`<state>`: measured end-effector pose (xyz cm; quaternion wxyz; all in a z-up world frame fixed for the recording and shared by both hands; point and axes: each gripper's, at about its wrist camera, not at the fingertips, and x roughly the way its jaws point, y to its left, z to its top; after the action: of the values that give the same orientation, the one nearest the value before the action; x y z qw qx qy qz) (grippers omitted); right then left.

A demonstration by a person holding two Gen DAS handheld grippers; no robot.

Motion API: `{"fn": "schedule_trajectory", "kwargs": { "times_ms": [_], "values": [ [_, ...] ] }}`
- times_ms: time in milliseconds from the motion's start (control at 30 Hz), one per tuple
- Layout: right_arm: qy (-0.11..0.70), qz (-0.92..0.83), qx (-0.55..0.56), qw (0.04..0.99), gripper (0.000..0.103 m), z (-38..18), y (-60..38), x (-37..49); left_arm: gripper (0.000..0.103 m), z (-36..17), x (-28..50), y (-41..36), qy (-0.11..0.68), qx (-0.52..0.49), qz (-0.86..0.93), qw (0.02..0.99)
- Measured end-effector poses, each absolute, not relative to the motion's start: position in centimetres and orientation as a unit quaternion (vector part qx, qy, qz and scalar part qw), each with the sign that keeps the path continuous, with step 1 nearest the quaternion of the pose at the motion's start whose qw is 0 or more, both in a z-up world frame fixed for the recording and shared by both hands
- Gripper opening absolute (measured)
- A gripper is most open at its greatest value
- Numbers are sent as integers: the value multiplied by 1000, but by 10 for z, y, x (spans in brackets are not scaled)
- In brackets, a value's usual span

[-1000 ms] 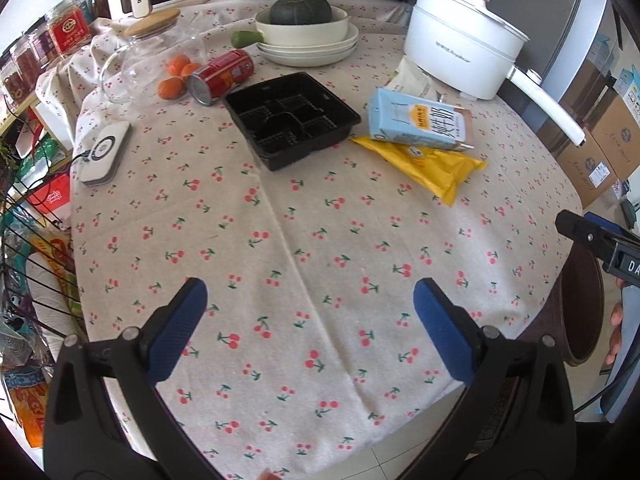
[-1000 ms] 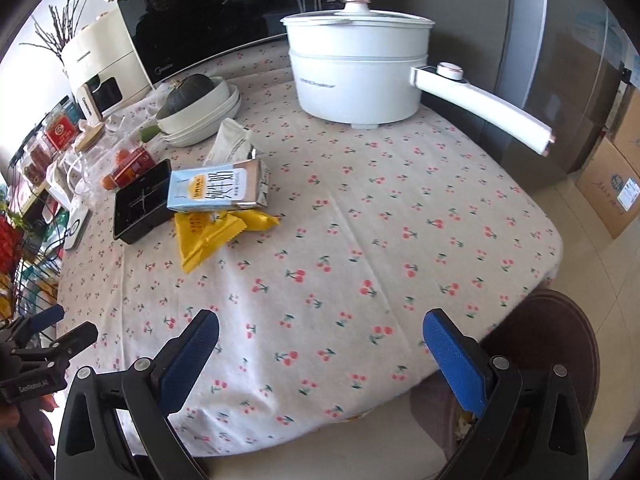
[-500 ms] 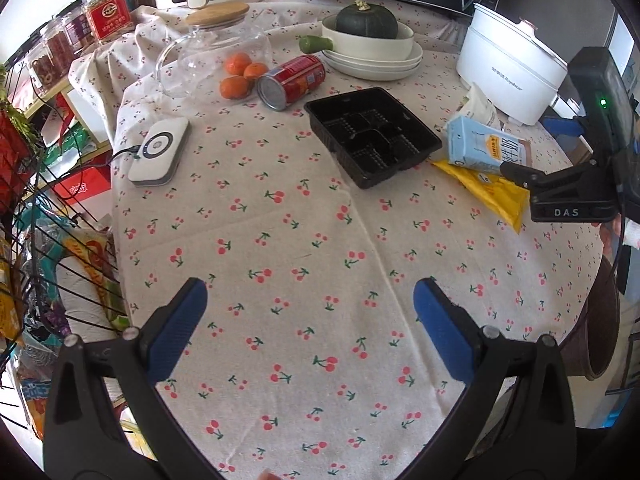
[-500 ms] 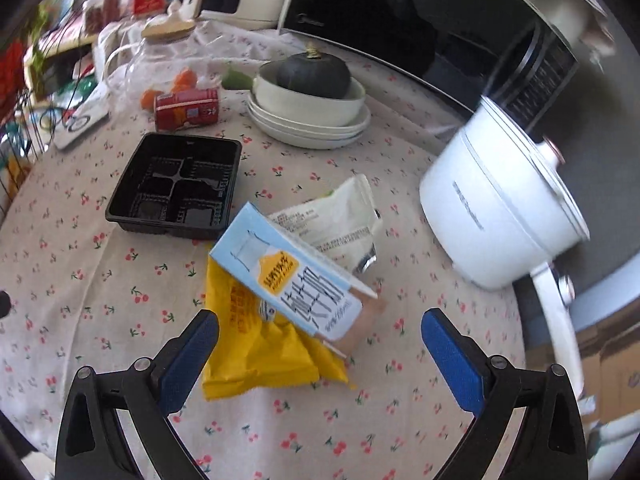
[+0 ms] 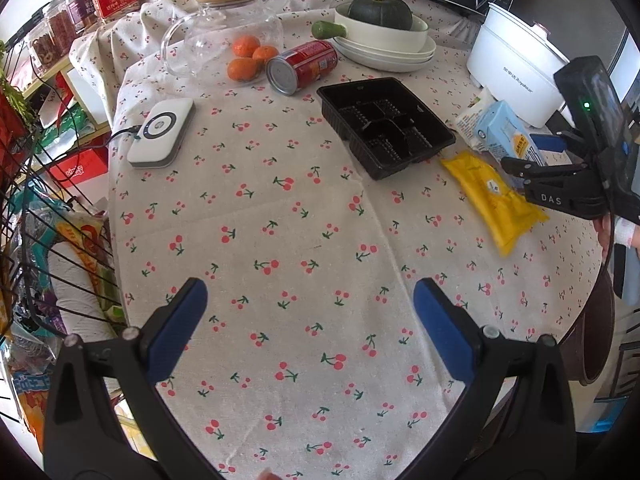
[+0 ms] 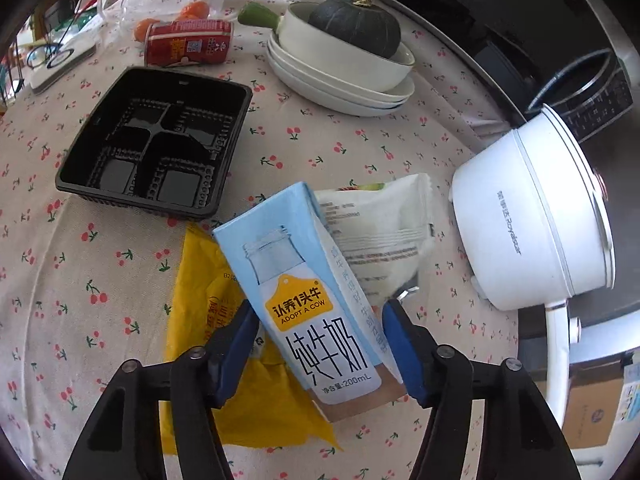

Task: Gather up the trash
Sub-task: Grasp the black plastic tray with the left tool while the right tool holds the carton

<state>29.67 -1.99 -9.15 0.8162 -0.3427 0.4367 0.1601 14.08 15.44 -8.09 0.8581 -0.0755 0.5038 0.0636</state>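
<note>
A light blue milk carton lies on a yellow wrapper beside a white wrapper on the cherry-print table. My right gripper straddles the carton's lower part, its jaws narrowed around it, the pads at or near its sides. A black plastic tray and a tipped red can lie further back. My left gripper is open and empty above bare cloth near the front edge. In the left wrist view the carton, yellow wrapper, tray, can and right gripper show.
A white electric pot stands right of the carton. Stacked white plates with a bowl and a green squash are at the back. A glass jar, oranges and a white charger pad sit at left. A wire basket stands off the table's left edge.
My right gripper has moved in over the table to the milk carton and its jaws have narrowed around it. My left gripper has swung left and stayed open.
</note>
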Motion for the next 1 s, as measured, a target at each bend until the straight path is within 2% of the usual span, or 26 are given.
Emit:
{"fn": "schedule_trajectory", "kwargs": {
  "times_ms": [67,267,367,567,700,867,1000],
  "values": [
    [440,158,-297,833,55,-77,-37,288,102,-80,143,151,502,-81,57,859],
    [466,137,-130,865,55,-47,-106,257,102,-79,152,140,499,-117,38,858],
    [480,141,-81,862,55,-45,-137,230,102,-74,164,139,486,-141,41,861],
    [486,143,-41,861,55,-43,-177,205,99,-66,212,144,458,-146,63,875],
    [472,152,-29,868,55,-33,-196,199,98,-82,245,145,463,-190,78,862],
    [474,134,-37,869,55,-35,-220,198,97,-104,276,129,472,-168,116,858],
    [481,125,-41,867,55,-42,-234,199,88,-122,287,128,481,-176,134,848]
  ]
}}
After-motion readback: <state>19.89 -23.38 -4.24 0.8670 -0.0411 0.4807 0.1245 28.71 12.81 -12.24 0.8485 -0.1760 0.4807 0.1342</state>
